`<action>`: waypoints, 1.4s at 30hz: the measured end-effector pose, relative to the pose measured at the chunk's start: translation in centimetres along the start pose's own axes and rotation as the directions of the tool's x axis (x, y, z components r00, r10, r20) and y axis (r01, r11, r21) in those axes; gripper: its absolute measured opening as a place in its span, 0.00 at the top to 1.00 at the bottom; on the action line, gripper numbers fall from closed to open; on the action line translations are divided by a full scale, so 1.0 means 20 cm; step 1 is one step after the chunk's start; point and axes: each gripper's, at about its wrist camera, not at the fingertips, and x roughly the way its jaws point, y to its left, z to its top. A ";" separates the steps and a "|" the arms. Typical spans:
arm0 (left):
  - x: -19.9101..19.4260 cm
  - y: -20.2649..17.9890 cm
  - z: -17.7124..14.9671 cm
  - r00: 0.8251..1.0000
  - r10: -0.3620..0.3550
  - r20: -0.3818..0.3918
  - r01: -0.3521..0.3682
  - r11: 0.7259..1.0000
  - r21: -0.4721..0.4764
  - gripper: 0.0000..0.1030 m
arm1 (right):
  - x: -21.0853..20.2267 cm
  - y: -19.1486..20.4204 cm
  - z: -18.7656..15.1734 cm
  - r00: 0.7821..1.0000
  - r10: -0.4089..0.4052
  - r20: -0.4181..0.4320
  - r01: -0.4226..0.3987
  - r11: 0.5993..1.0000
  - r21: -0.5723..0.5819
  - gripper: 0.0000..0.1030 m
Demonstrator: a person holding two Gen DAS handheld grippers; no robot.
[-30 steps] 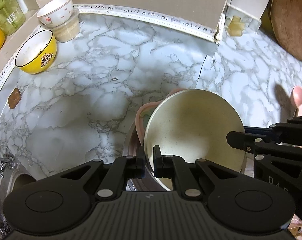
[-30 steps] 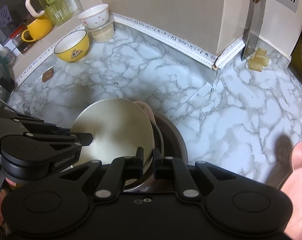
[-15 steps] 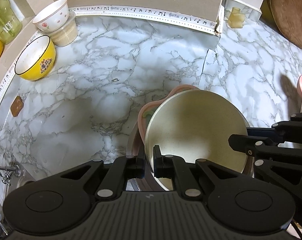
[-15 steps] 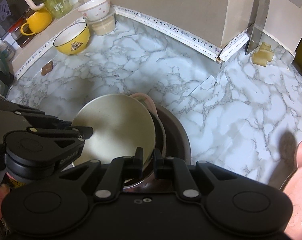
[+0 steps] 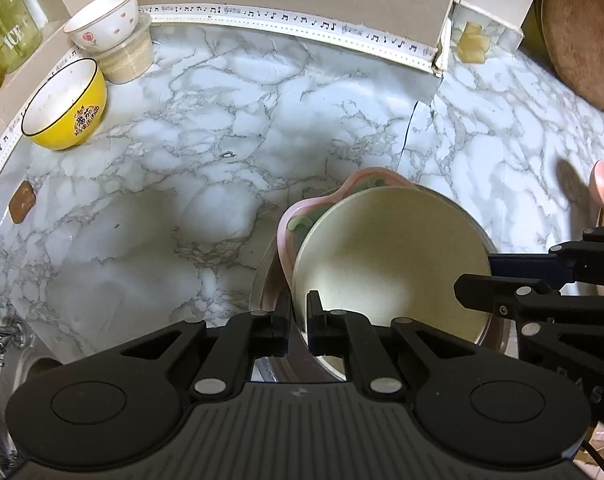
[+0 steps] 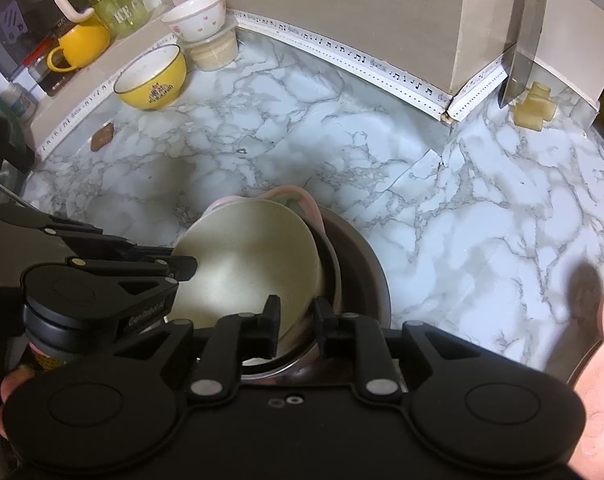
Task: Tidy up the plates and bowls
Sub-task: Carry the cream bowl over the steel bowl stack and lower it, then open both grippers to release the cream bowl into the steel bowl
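"ICE" can be read on the green glass jar (image 6: 120, 8), with a further letter cut off. The yellow bowl (image 6: 152, 80) carries a dark emblem with lettering too small to be read.

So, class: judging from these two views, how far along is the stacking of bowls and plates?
Done: cream bowl sits nested over the pink plate in the metal bowl. In hand: left tongs pinch its rim; right tongs are opening. Left: yellow bowl and white bowl.

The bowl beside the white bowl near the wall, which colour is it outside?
Yellow bowl, white inside with a dark rim; clearest in the left wrist view.
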 end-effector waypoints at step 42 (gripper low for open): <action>-0.40 0.14 -0.35 0.922 -0.090 0.376 0.132 0.988 -0.086 0.28 | -0.38 -0.10 -0.17 0.960 0.077 0.268 -0.052 0.994 -0.099 0.06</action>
